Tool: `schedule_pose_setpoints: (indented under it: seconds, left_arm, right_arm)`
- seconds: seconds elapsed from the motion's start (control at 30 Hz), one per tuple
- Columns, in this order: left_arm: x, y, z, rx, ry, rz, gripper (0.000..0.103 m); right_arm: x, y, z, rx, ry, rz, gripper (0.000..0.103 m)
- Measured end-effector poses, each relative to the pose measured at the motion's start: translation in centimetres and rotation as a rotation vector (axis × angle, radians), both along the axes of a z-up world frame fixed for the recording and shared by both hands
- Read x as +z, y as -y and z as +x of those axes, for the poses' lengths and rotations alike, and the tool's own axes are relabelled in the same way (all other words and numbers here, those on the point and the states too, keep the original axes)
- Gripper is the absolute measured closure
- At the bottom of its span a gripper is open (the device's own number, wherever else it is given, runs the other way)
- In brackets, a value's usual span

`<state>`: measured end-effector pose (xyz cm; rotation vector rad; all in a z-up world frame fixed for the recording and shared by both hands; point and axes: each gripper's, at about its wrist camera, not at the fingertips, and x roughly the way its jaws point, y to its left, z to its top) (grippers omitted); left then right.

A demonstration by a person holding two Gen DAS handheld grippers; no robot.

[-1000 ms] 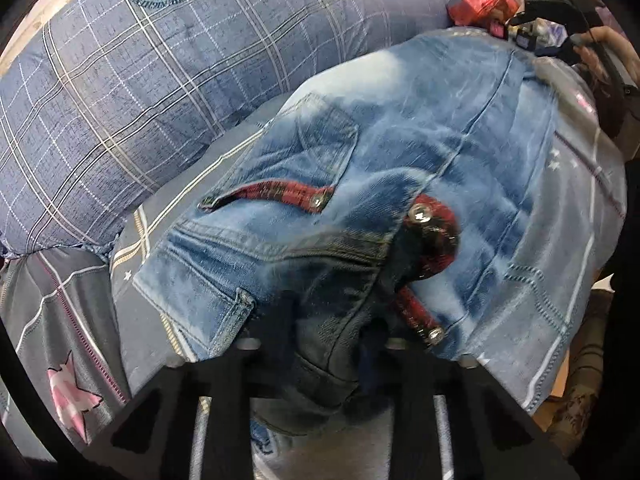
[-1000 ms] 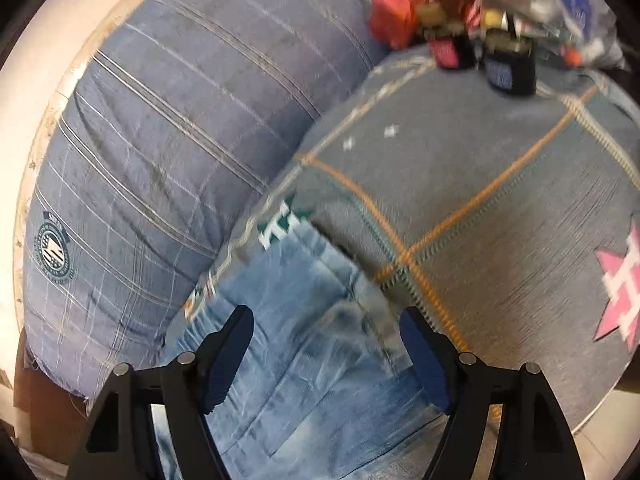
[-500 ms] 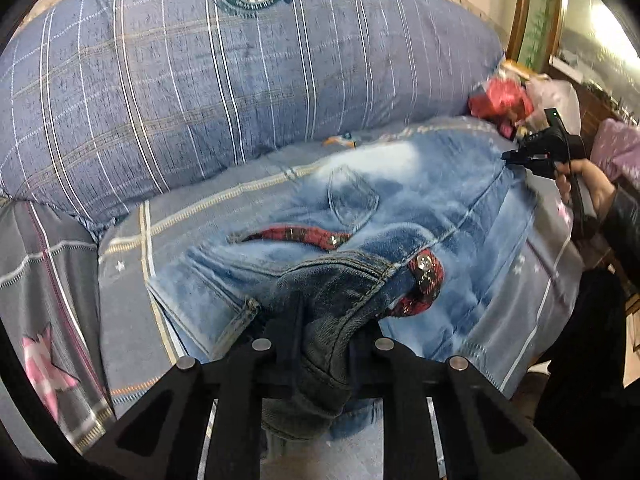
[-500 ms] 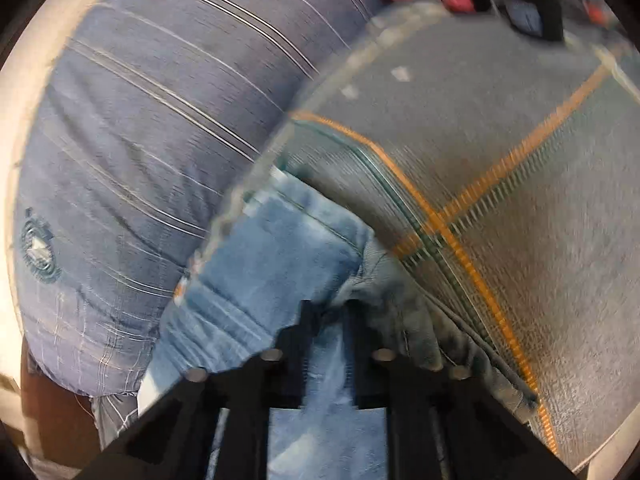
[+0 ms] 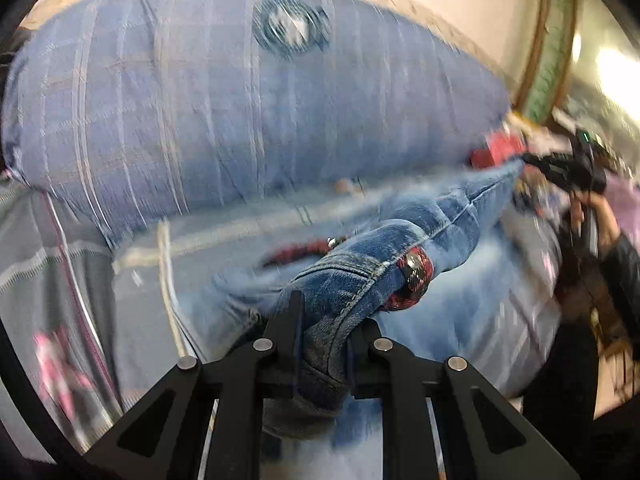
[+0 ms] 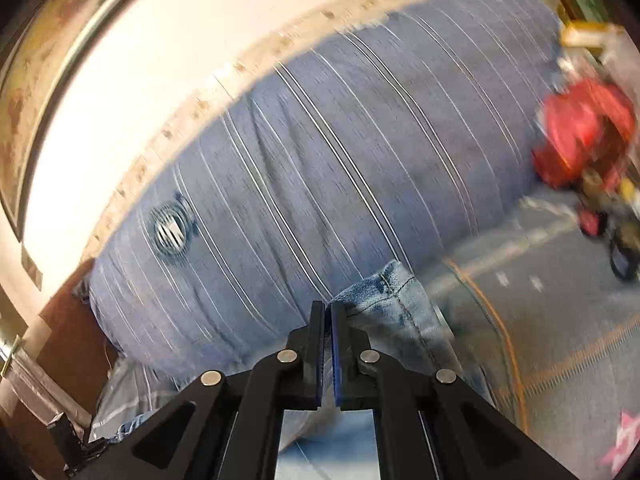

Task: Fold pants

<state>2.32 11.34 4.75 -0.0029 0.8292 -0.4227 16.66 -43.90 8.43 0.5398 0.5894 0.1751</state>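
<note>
Both tools [image 5: 322,336] [image 6: 327,344] clamped on jeans [image 5: 420,240]

We could read no text in either view. The one mark that looked like a label was a round dark-blue emblem [image 5: 291,26] on the big blue striped pillow [image 5: 224,100] at the far side; in the left wrist view it was smeared by blur, and in the right wrist view the same emblem [image 6: 171,230] showed only pale bars inside a ring, with no letters we could make out. The pink star print [image 6: 624,436] on the grey bedcover [image 6: 560,320] at the near right carried no writing.
</note>
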Motion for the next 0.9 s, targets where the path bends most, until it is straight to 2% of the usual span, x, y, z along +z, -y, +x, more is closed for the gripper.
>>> schedule_pose_setpoints:
  seconds: [0.13, 0.17, 0.23, 0.3, 0.37, 0.43, 0.5, 0.57, 0.6, 0.67, 0.77, 0.9]
  left_arm:
    - [-5.0, 1.8, -3.0, -0.075, -0.112, 0.050, 0.086]
    - [-6.1, 2.2, -3.6, -0.085, -0.132, 0.061, 0.086]
    - [-6.7, 2.5, -4.1, -0.089, -0.135, 0.068, 0.086]
    - [-6.6, 2.4, -4.1, -0.085, -0.137, 0.058, 0.085]
    - [-6.0, 2.7, -3.7, -0.098, -0.151, 0.073, 0.084]
    - [-5.4, 3.0, -3.9, -0.123, -0.155, 0.102, 0.079]
    - [-4.6, 3.1, -4.4, -0.150, -0.162, 0.126, 0.067]
    - [-3.4, 2.9, -5.2, -0.180, -0.159, 0.123, 0.052]
    - [-2.9, 2.7, -5.6, -0.182, -0.150, 0.125, 0.051]
    - [-1.5, 2.0, -6.0, -0.185, -0.126, 0.132, 0.051]
    - [0.8, 1.2, -5.2, -0.170, -0.085, 0.110, 0.051]
    - [3.2, 3.6, -1.0, -0.197, -0.037, 0.096, 0.051]
  right_arm:
    - [-6.0, 2.4, -4.0, -0.017, -0.172, 0.032, 0.100]
    - [-8.3, 3.1, -5.2, -0.029, -0.244, 0.047, 0.100]
    - [-11.2, 4.2, -7.0, -0.040, -0.333, 0.068, 0.100]
    - [-13.4, 4.8, -8.0, -0.055, -0.393, 0.076, 0.100]
    - [-14.8, 6.2, -8.7, -0.058, -0.424, 0.125, 0.100]
    - [-15.3, 6.8, -8.7, -0.053, -0.452, 0.146, 0.098]
    - [-15.3, 6.7, -8.5, -0.064, -0.482, 0.128, 0.083]
    - [-14.3, 6.8, -8.5, -0.083, -0.488, 0.091, 0.022]
    - [-13.6, 6.9, -8.6, -0.111, -0.487, 0.054, 0.014]
    - [-12.9, 7.1, -9.0, -0.135, -0.481, 0.000, 0.013]
    - [-9.9, 7.0, -8.7, -0.125, -0.422, -0.048, 0.013]
    - [-7.4, 5.3, -5.6, -0.055, -0.339, -0.109, 0.014]
